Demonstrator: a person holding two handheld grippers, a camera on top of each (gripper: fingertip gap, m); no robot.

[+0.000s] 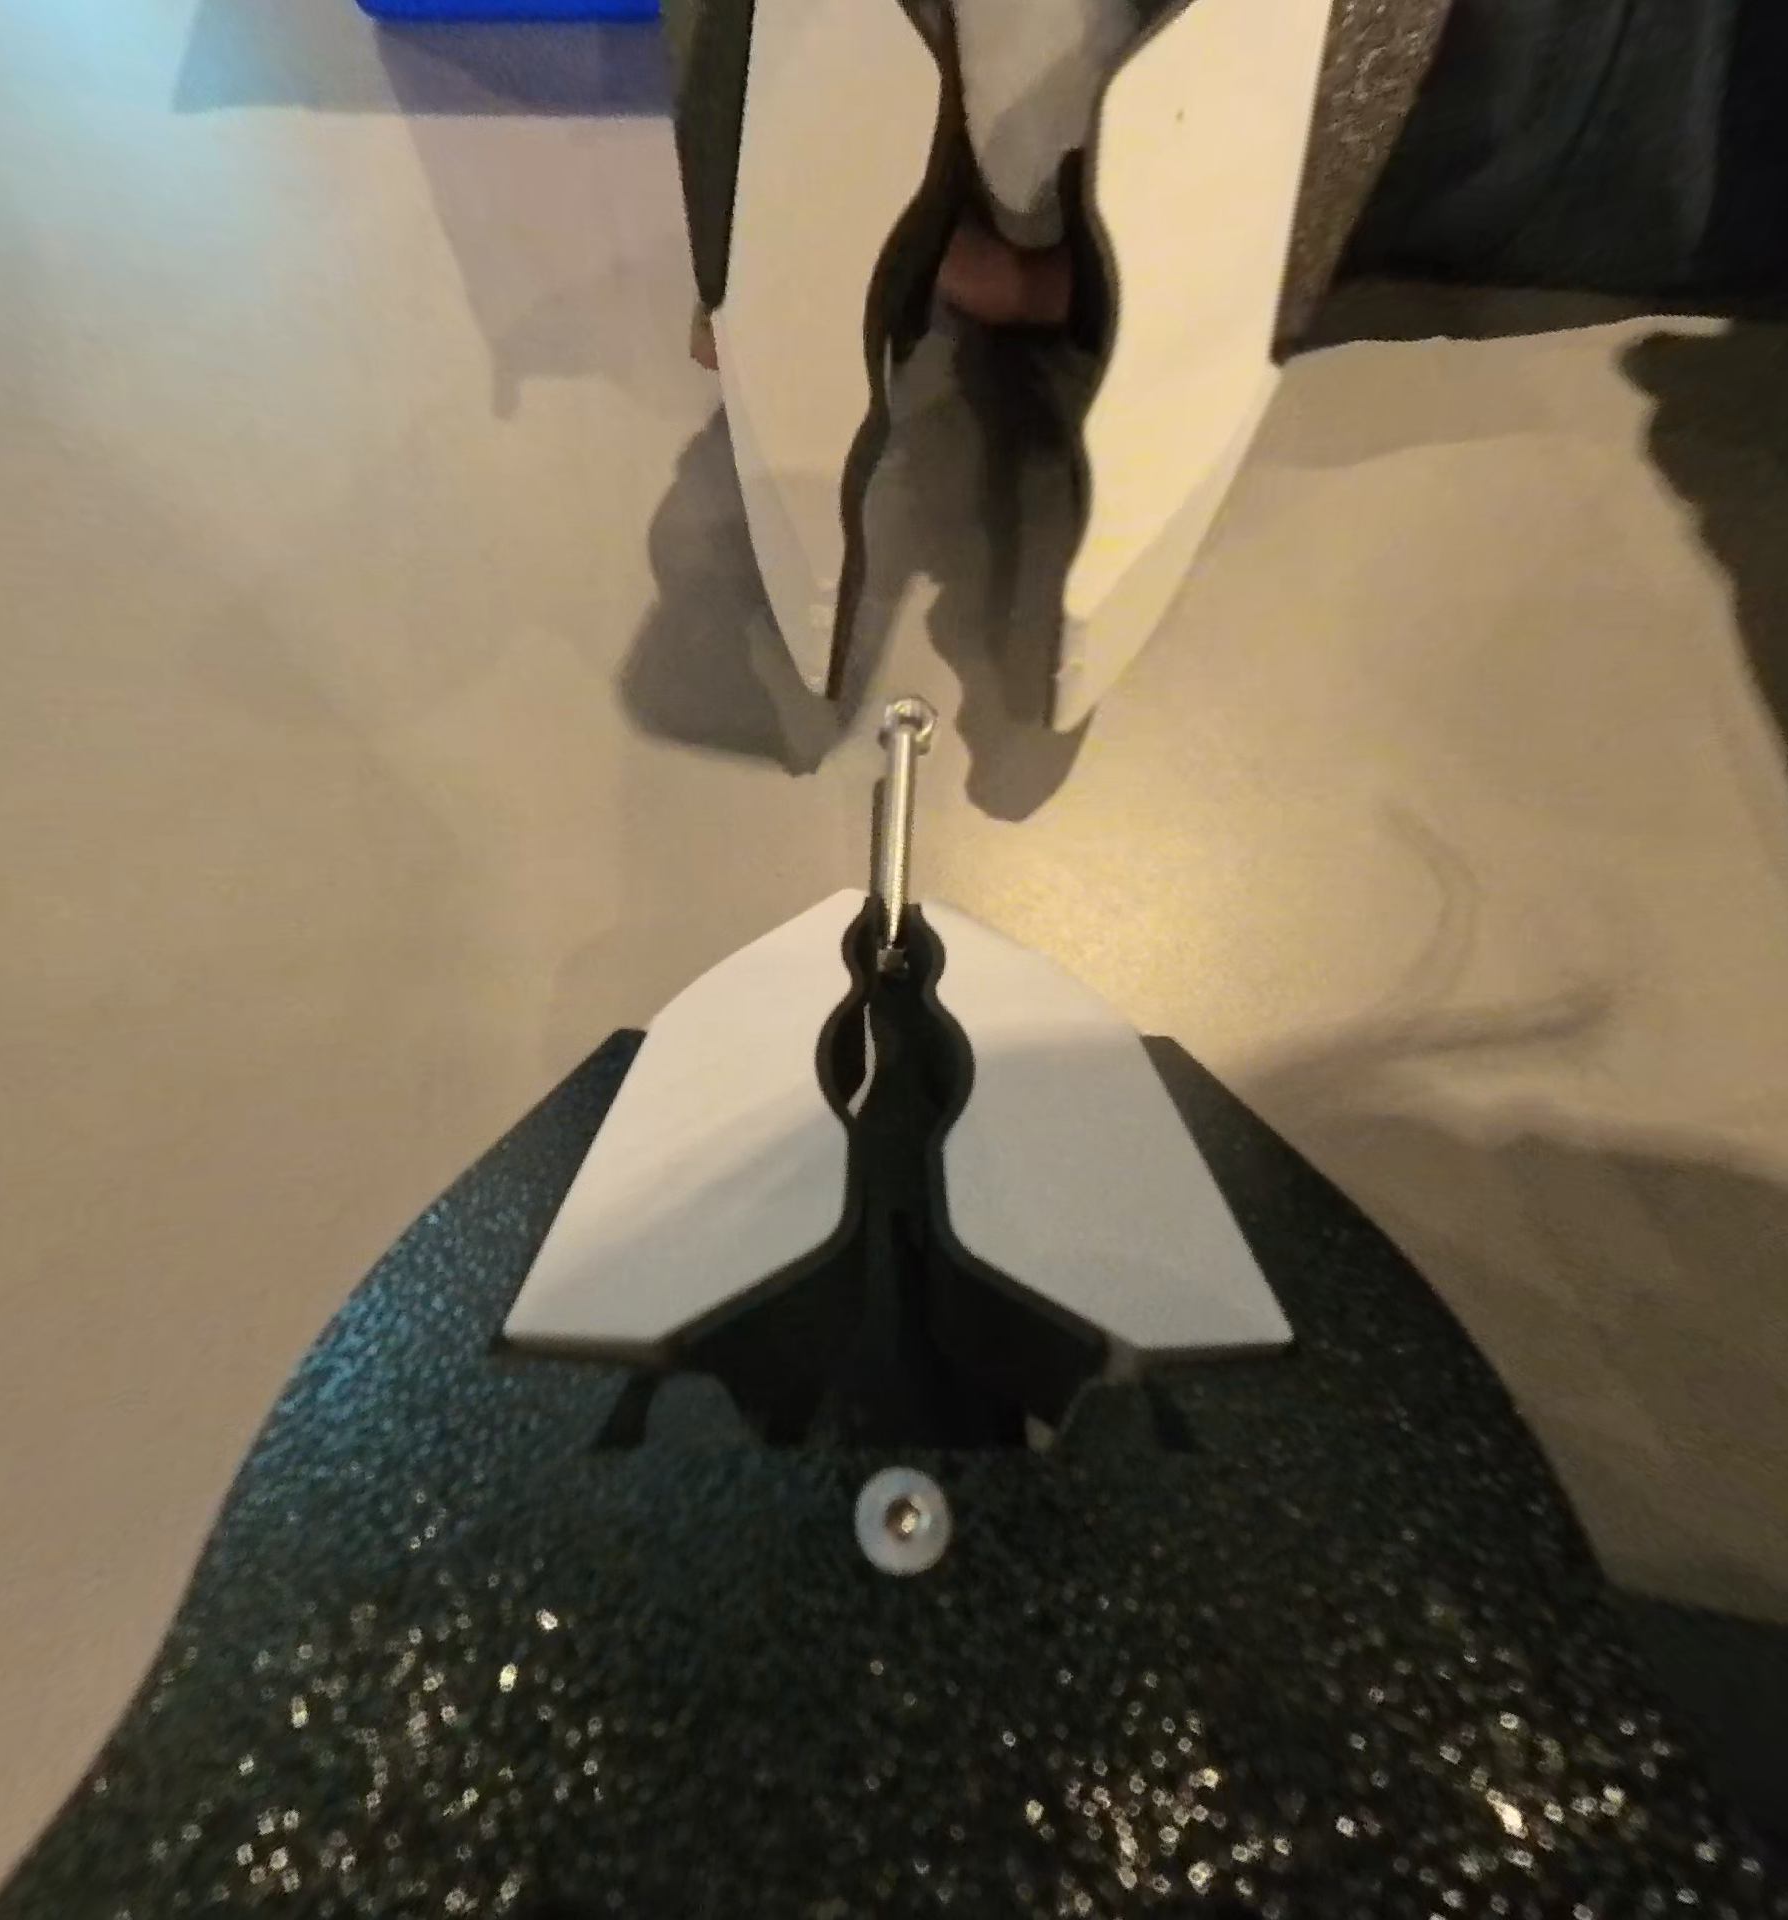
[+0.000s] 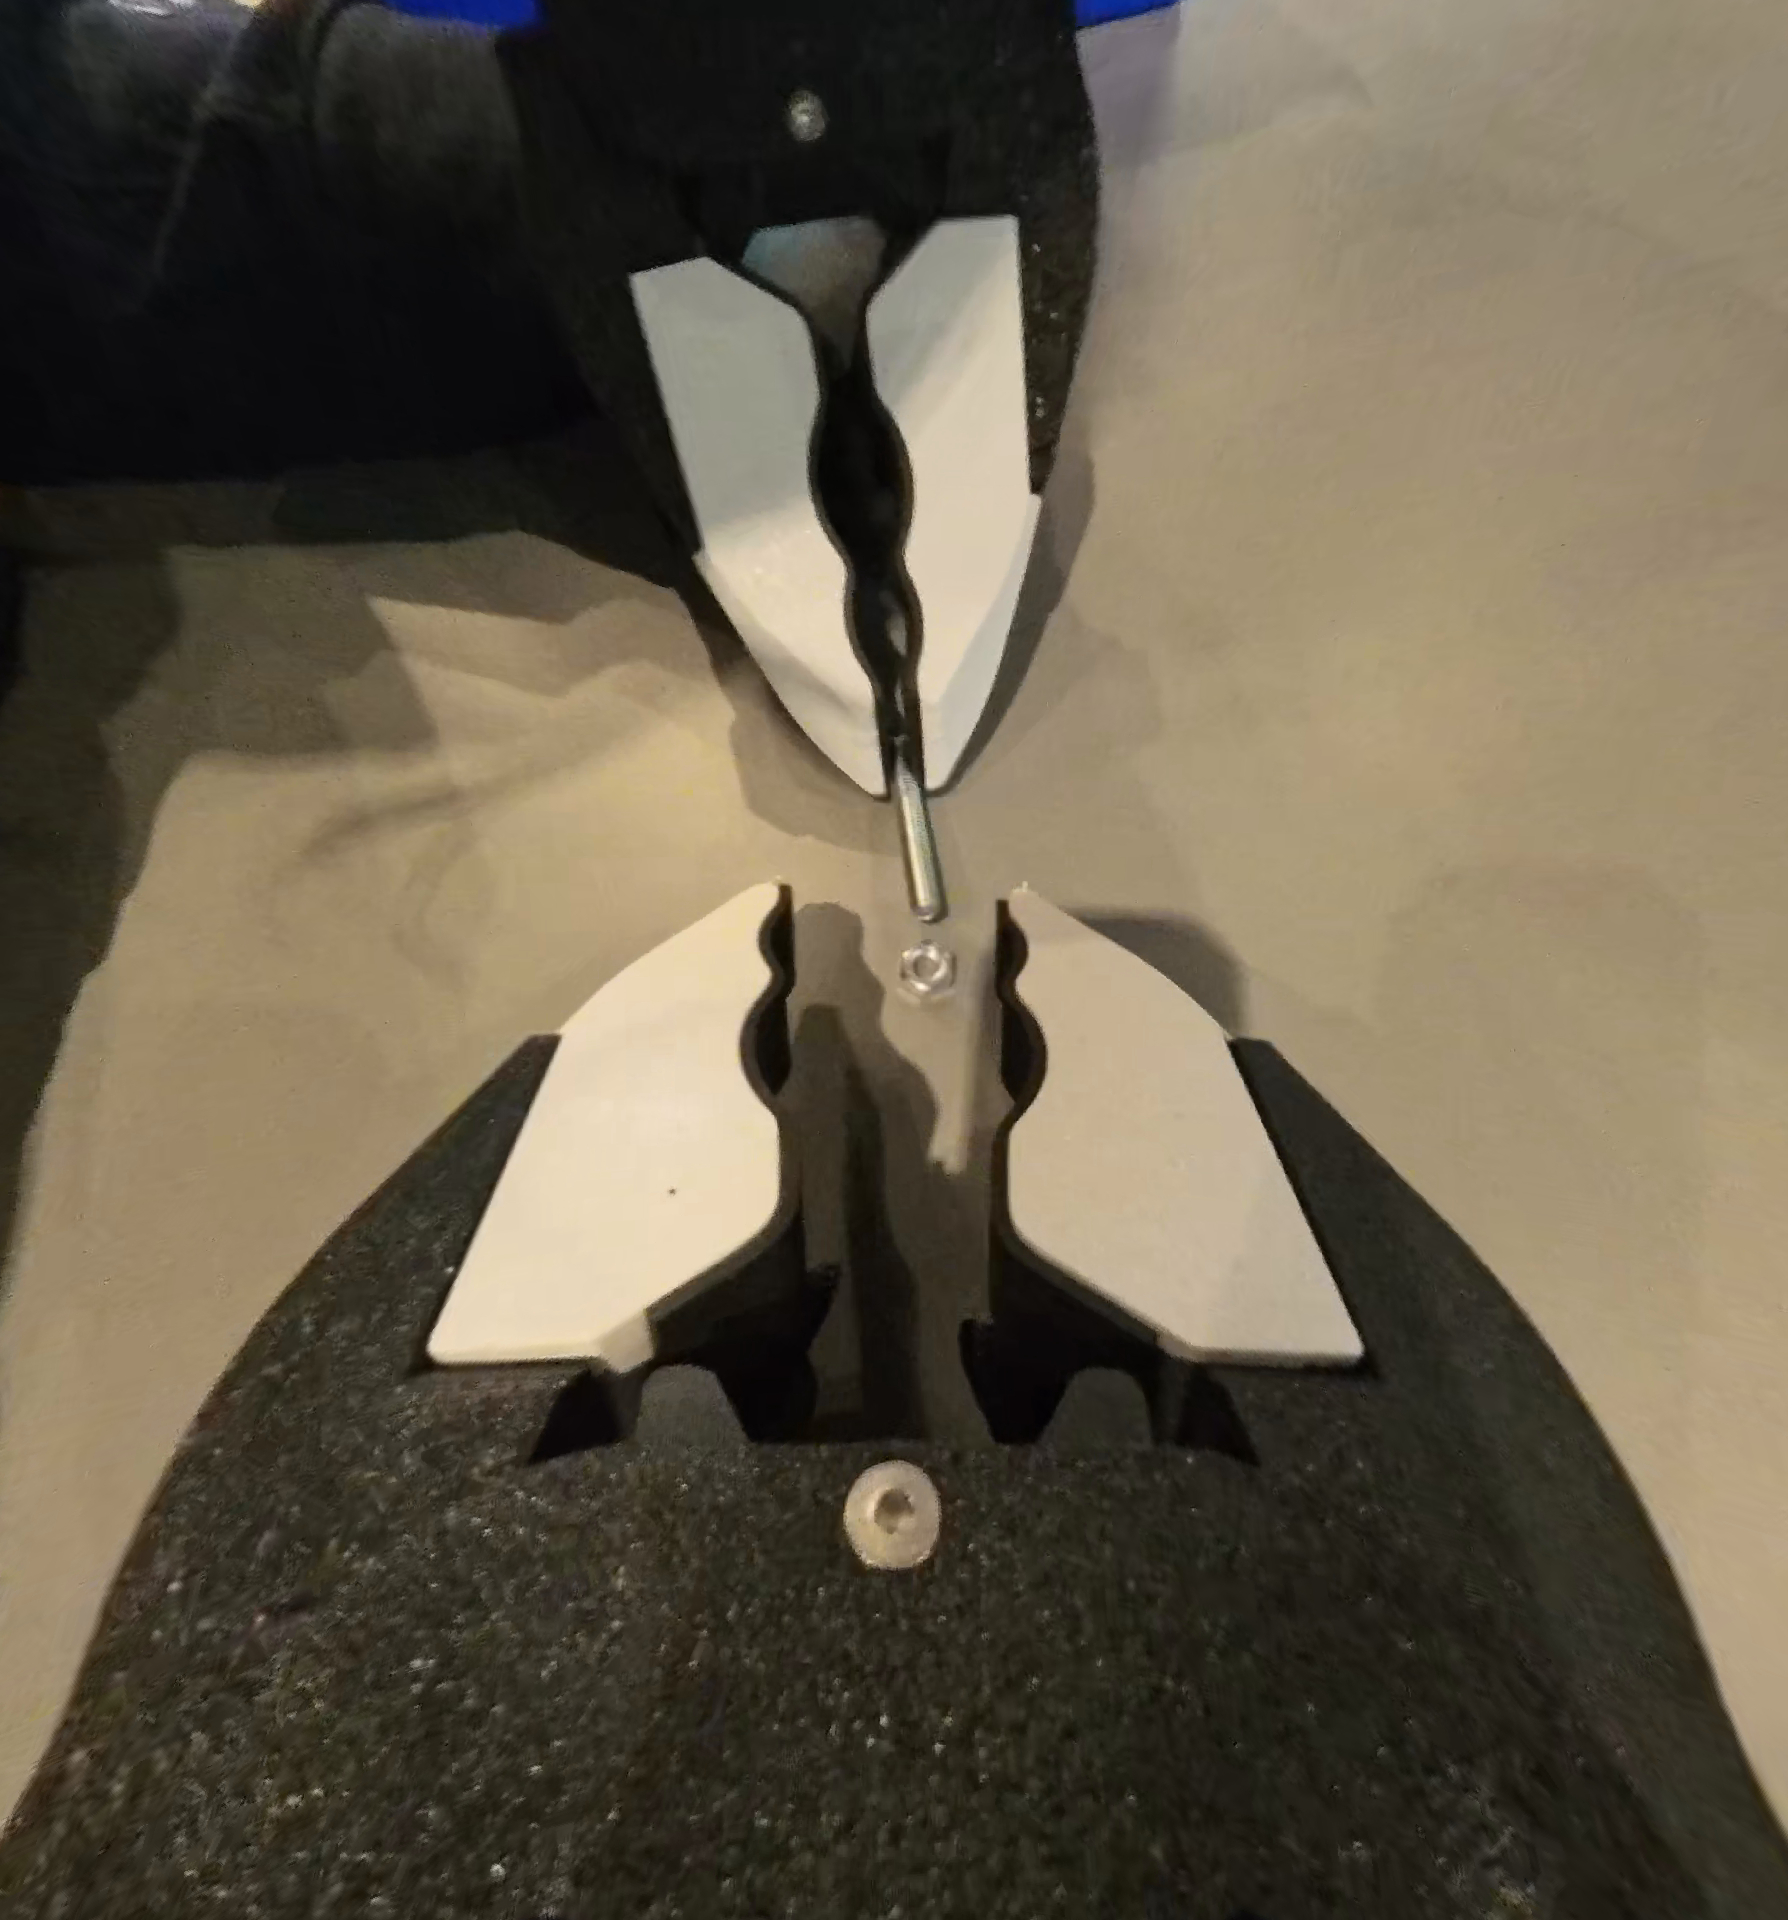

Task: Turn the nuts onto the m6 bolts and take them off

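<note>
My left gripper (image 1: 890, 940) is shut on a silver bolt (image 1: 895, 821) near its head end. The shank points forward over the beige table (image 1: 246, 727). A silver hex nut (image 2: 929, 974) lies flat on the table just beyond the bolt's tip (image 2: 921, 862), a small gap apart. In the left wrist view the nut (image 1: 909, 717) shows at the bolt's far end. My right gripper (image 2: 900, 904) is open, with a finger on each side of the nut and not touching it. It faces the left gripper (image 2: 905, 779) and also shows in the left wrist view (image 1: 952, 707).
A blue box (image 1: 505, 8) stands at the far table edge. A person's dark sleeve (image 2: 194, 260) lies behind the left gripper, and dark clothing (image 1: 1596, 135) is behind the right gripper. Less than 4 cm separates the two grippers' tips.
</note>
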